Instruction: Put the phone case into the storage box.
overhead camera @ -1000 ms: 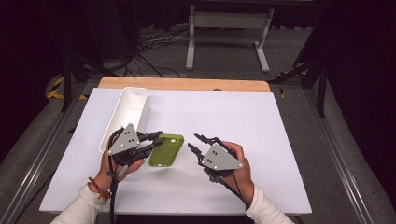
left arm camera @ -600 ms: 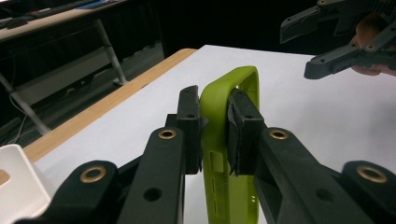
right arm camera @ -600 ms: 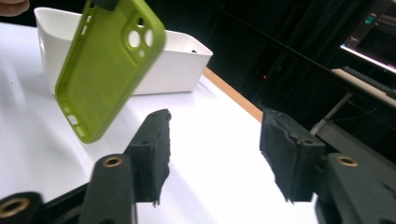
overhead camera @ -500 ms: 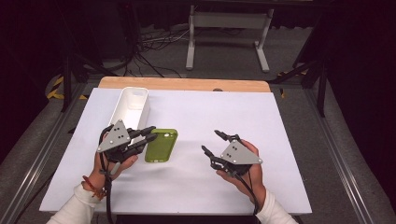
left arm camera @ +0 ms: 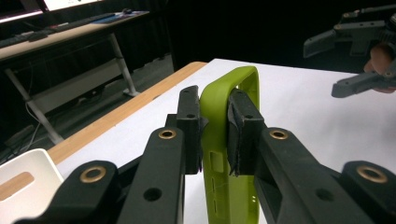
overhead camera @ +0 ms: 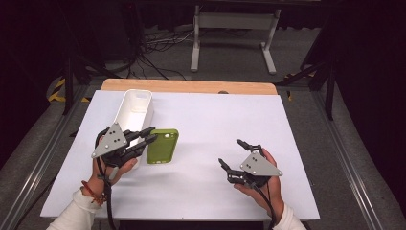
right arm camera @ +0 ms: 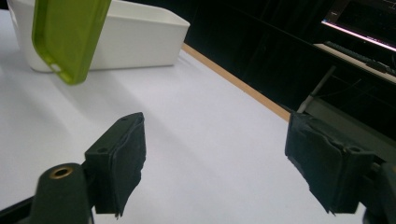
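Note:
A green phone case point(overhead camera: 163, 146) hangs a little above the white table point(overhead camera: 215, 120), held by one edge. My left gripper point(overhead camera: 152, 134) is shut on it; in the left gripper view both pads pinch the rim of the case point(left arm camera: 217, 116). My right gripper point(overhead camera: 230, 152) is off to the right, near the front edge and well apart from the case. Its jaws have just been opening, and nothing lies between them point(right arm camera: 215, 168). In the right gripper view the case point(right arm camera: 70, 32) hangs at the upper left.
A long white bin point(overhead camera: 136, 108) stands on the table's left side, just behind the left gripper. A wooden strip point(overhead camera: 191, 86) runs along the far edge. Dark floor with cables and a metal stand lies beyond.
The right gripper has drawn away from the case, to the right and toward the near edge, and its jaws have widened. The left gripper still holds the case in about the same place.

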The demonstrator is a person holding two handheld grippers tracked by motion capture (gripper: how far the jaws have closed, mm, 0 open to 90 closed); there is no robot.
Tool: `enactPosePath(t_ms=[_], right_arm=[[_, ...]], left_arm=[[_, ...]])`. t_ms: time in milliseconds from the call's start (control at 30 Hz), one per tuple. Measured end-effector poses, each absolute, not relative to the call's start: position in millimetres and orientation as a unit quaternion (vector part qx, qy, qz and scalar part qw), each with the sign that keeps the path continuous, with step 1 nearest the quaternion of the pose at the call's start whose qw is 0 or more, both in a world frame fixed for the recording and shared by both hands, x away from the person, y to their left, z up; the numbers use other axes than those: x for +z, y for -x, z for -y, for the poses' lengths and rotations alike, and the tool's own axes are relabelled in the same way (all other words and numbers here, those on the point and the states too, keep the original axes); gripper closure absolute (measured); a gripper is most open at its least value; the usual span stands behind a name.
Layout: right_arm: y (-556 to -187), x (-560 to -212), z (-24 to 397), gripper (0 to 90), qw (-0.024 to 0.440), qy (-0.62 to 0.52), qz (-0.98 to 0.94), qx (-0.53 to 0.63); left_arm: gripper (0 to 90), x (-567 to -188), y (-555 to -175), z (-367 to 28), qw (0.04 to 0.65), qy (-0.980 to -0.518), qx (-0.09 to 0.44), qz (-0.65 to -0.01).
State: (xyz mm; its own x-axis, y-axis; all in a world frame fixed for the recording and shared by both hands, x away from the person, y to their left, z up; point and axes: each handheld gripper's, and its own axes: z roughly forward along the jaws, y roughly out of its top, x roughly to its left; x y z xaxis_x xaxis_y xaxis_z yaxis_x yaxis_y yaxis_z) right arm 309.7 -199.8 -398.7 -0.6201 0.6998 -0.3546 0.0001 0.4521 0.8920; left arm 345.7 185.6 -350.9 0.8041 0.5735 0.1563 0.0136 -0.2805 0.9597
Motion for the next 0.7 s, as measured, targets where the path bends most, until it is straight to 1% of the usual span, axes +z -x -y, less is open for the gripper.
enactPosePath(t_ms=[100, 333, 700], right_arm=[[-306.5, -404.2, 204.8, 19.5, 0.372, -0.234, -0.768, 0.465], [-299.7, -413.3, 212.9, 19.3, 0.363, -0.240, -0.776, 0.456], [-290.2, -417.4, 221.0, 18.9, 0.353, -0.250, -0.783, 0.447]], left_arm=[[77.8, -348.5, -344.8, -188.3, 0.570, -0.758, 0.247, -0.195], [77.8, -343.7, -343.7, -194.8, 0.579, -0.748, 0.256, -0.202], [77.8, -339.6, -344.6, -202.4, 0.584, -0.739, 0.263, -0.208]])
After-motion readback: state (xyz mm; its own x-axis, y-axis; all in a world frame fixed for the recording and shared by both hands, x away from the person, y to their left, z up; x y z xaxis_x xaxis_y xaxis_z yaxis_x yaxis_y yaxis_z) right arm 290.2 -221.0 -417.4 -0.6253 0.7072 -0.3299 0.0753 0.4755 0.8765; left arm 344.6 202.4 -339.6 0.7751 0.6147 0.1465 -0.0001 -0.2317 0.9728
